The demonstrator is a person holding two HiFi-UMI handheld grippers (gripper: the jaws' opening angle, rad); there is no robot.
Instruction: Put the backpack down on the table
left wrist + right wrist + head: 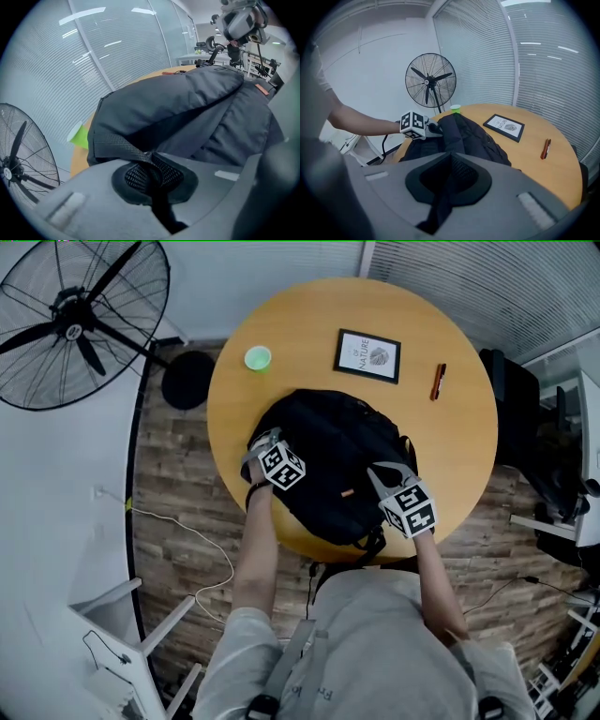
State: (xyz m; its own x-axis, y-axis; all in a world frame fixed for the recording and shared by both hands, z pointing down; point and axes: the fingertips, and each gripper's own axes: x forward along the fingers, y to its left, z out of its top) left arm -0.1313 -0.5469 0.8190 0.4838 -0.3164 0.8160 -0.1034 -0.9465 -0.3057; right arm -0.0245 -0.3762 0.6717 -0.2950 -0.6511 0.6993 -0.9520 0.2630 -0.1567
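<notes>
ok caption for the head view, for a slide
Left gripper and right gripper clamp a black fabric backpack on a round wooden table, near a green cup and framed print.

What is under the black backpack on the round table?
Under the backpack only the wooden table shows, around its edges. The tabletop directly below is covered by the bag, so whether something small lies there cannot be seen.

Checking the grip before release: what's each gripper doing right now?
Left gripper: closed on the black fabric backpack's woven strap.
Right gripper: closed on a black strap of the backpack.
</notes>
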